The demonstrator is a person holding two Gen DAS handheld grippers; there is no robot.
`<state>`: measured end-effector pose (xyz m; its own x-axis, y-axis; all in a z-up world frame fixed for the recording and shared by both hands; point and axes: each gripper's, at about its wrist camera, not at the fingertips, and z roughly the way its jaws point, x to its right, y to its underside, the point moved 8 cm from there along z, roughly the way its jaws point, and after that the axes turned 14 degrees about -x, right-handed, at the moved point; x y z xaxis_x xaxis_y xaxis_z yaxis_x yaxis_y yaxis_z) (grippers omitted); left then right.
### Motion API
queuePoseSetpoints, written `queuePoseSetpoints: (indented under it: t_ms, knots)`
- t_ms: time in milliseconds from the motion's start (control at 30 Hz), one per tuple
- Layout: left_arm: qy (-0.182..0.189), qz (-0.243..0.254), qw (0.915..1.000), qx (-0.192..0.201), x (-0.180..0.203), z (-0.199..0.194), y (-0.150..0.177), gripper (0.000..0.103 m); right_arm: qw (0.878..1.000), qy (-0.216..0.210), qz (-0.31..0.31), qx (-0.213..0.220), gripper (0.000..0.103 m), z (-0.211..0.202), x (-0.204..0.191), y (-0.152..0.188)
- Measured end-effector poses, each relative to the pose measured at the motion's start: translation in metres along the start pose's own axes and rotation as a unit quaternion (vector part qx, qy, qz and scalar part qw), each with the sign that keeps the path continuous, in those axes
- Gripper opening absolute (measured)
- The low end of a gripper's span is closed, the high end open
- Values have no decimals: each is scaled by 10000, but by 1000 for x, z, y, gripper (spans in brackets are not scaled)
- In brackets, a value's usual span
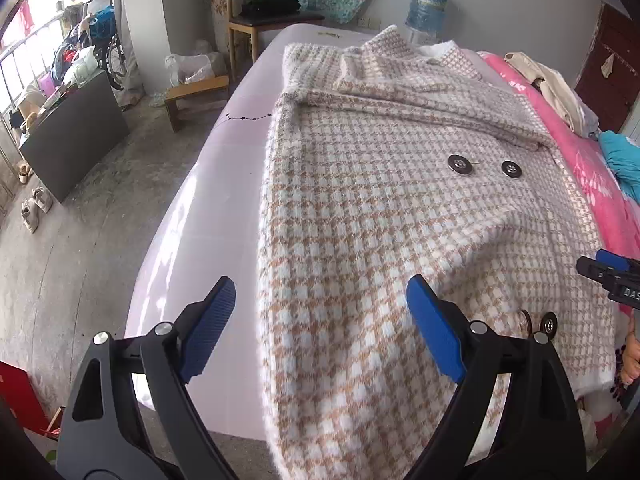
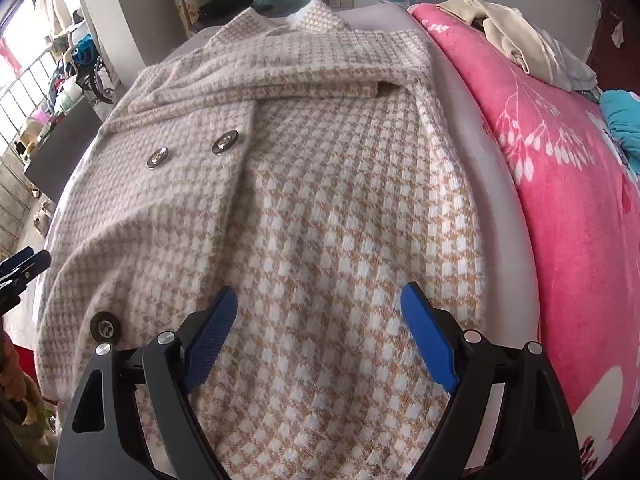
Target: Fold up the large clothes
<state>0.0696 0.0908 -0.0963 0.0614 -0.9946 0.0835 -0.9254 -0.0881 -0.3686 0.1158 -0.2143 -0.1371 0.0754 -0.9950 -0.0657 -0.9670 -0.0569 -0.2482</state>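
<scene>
A large beige-and-white houndstooth coat [image 1: 380,184] lies spread front-up on the pale bed [image 1: 224,184], collar at the far end, with a sleeve folded across the chest. It also fills the right wrist view [image 2: 320,208]. Two metal buttons [image 1: 460,165] sit mid-front. My left gripper [image 1: 320,300] is open and empty above the coat's near left hem edge. My right gripper [image 2: 318,312] is open and empty above the coat's near right hem. The right gripper's tip shows at the left wrist view's right edge [image 1: 612,276].
A pink floral blanket [image 2: 560,184] lies along the bed's right side, with cream clothes [image 2: 516,44] and a teal cloth [image 2: 624,120] on it. A wooden chair [image 1: 260,12], a water jug [image 1: 426,4], a low stool [image 1: 192,92] and a dark cabinet [image 1: 72,136] stand on the floor to the left.
</scene>
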Motion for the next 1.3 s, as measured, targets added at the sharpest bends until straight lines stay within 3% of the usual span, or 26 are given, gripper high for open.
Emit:
queuePoseSetpoints:
  t_ms: [67, 133, 233, 267, 400, 467, 567, 667, 800, 933, 1067, 1133, 1300]
  knots:
    - [163, 134, 9996, 181, 5, -11, 12, 84, 10000, 30, 2, -34, 82, 7, 3, 6]
    - [564, 450, 9971, 237, 21, -20, 23, 80, 9999, 95, -17, -82, 82, 14, 6, 10]
    - [1258, 1126, 9856, 48, 58, -28, 49, 77, 10000, 15, -28, -22, 82, 10, 7, 14]
    - [1338, 1394, 9811, -65, 71, -28, 58, 77, 9999, -86, -79, 48, 82, 4, 6, 16]
    - [1003, 2362, 9661, -274, 110, -23, 91, 74, 9929, -583, -1000, 268, 82, -25, -23, 37]
    - [738, 2598, 9623, -325, 117, -16, 98, 65, 9838, -710, -1641, 145, 82, -29, -46, 58]
    - [433, 2832, 9574, -372, 121, -4, 104, 52, 9704, -724, -2304, -101, 81, -23, -68, 88]
    - [215, 3022, 9524, -346, 125, 2, 109, 51, 9650, -472, -2573, -161, 75, -15, -78, 100]
    - [18, 3057, 9518, -240, 125, 6, 107, 46, 9517, -413, -3041, 5, 71, -17, -100, 109]
    - [-6, 3114, 9502, -98, 124, 1, 108, 32, 9312, -160, -3640, 148, 70, -21, -117, 121]
    - [-22, 3111, 9503, 120, 125, -6, 102, 23, 9298, -36, -3671, 255, 68, -21, -121, 117]
    - [53, 3056, 9519, 224, 125, -11, 98, 23, 9271, 32, -3730, 351, 60, -20, -126, 114]
    - [156, 3005, 9532, 308, 123, -13, 95, 21, 9124, 182, -4056, 517, 50, -18, -141, 117]
